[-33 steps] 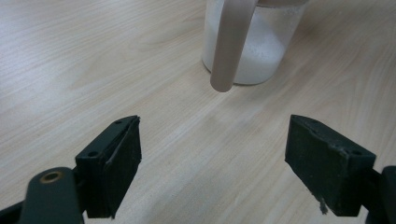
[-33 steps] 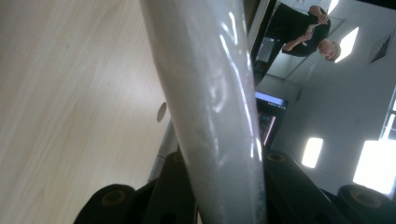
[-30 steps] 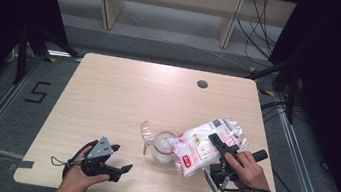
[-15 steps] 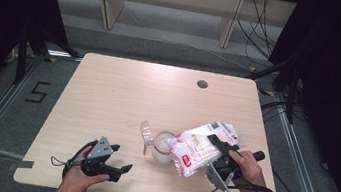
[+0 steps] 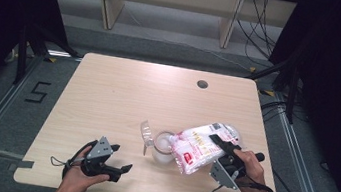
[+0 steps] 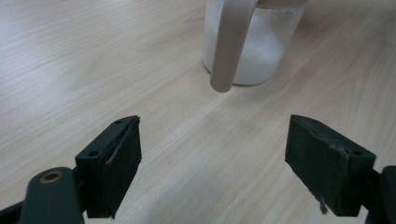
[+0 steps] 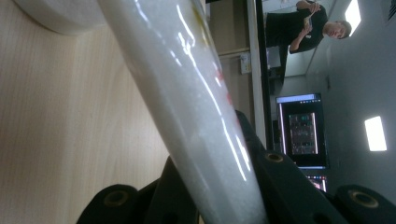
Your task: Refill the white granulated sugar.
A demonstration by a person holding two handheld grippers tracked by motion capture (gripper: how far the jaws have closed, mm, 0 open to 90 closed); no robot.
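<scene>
While tilted over the clear jar [image 5: 163, 146], a glossy white bag [image 5: 202, 146] with red print is clamped by the right tongs [image 5: 216, 142]; the left tongs [image 5: 124, 168] are held wide open, empty, near the jar.

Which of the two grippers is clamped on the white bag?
The right gripper: its jaws pinch the white bag tilted over the jar. The left gripper is open, holding nothing.

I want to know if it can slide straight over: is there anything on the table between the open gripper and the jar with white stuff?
No, just bare table between the left gripper and the jar, as the left gripper view shows.
</scene>
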